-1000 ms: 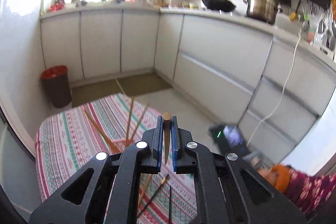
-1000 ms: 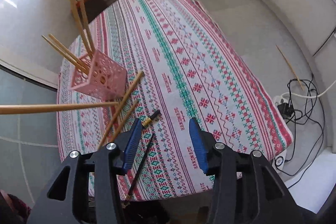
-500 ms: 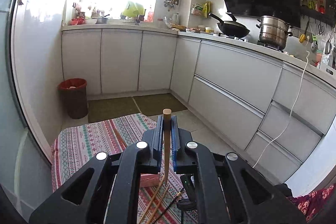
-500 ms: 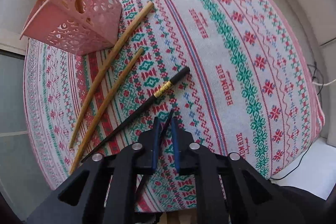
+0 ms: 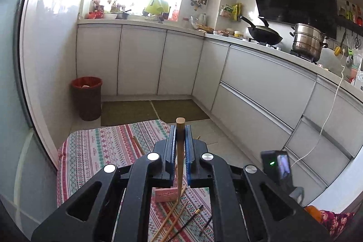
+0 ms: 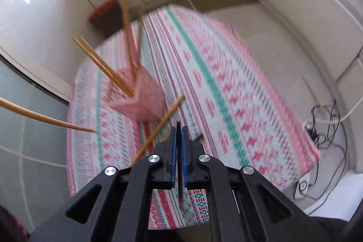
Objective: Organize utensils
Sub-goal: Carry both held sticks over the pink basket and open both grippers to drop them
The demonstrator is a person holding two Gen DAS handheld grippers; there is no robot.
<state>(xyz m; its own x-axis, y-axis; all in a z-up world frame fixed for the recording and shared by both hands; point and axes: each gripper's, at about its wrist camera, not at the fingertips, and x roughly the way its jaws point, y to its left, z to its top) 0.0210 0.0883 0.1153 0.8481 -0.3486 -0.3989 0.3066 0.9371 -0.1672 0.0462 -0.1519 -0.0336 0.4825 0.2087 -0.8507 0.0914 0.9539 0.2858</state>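
Left wrist view: my left gripper (image 5: 180, 140) is clamped tight on a wooden chopstick (image 5: 180, 158), blue pads pinching it near the blunt top, with the stick running down between my fingers toward the pink holder (image 5: 165, 194) on the striped tablecloth (image 5: 95, 151). Off to the left there's a red bin (image 5: 87, 98) by the white cabinets; just right of the holder, two more wooden chopsticks (image 5: 169, 221) and a black chopstick with a gold band (image 5: 189, 217) lie loose on the cloth. Further right a wok (image 5: 264, 34) and a steel pot (image 5: 307, 42) sit on the counter

Right wrist view is pretty blurry. At the far left that wooden chopstick (image 6: 45, 118) from my other hand pokes in, tip hanging over the cloth. The pink holder (image 6: 140, 101) stands a bit right of it with several chopsticks (image 6: 106, 67) leaning out. One wooden chopstick (image 6: 158, 126) slants in front of the holder; can't tell whether it rests on the cloth. My right gripper (image 6: 179, 140) is closed narrow on a thin black chopstick (image 6: 180, 187), lifted off the cloth. Far right, cables (image 6: 326, 128) on the floor
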